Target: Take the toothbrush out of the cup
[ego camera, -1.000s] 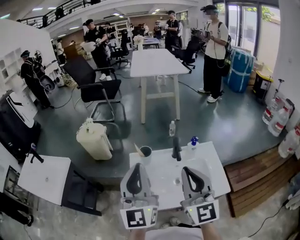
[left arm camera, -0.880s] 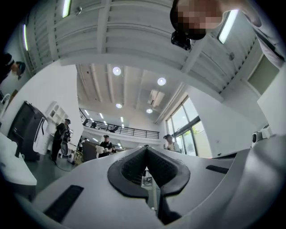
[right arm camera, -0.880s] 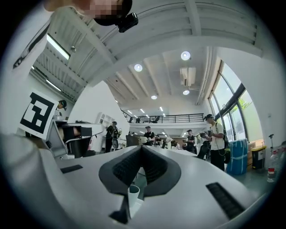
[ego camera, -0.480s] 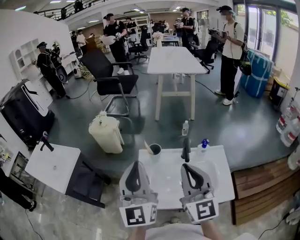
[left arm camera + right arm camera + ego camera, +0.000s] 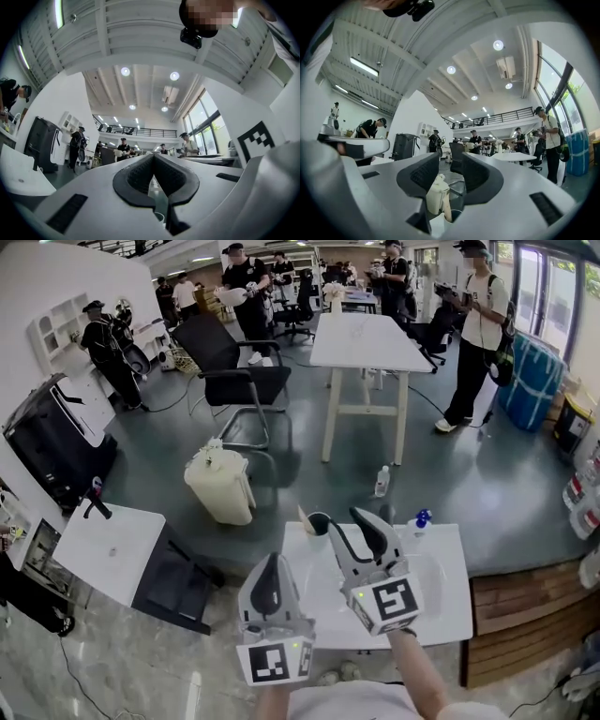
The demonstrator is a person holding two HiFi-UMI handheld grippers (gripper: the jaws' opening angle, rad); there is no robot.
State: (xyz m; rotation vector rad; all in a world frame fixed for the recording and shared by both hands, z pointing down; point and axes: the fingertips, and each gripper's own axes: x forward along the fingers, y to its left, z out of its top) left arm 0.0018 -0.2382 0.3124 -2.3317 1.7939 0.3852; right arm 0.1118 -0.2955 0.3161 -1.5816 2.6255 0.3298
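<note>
The right gripper (image 5: 347, 517) has swung forward and to the left since a second ago, away from its place beside the left gripper (image 5: 270, 563), and its tips now sit just beside the small white cup with a dark inside (image 5: 317, 522). Its jaws were together then; now they are opening, and the right gripper view (image 5: 450, 164) shows them apart with nothing pressed between the pads. The left gripper has barely shifted and hangs low over the near side of the white rectangular table (image 5: 433, 589). Its own view (image 5: 153, 161) shows its pads meeting at the tips, empty.

The pale, slim toothbrush (image 5: 304, 514) stands in the cup, leaning left over the rim. In the right gripper view its handle (image 5: 446, 206) rises in the gap between the jaws, well below the pads; the brush head cannot be made out. The cup (image 5: 438, 226) is mostly cut off there by the gripper's body, and in the left gripper view only a sliver of rim (image 5: 159, 217) shows.

The cup stands at the table's far left corner, close to both edges. The table top is bare to the right, up to a blue-capped bottle (image 5: 419, 519) at the far edge. A cream plastic bin (image 5: 221, 486) stands on the floor beyond that corner
</note>
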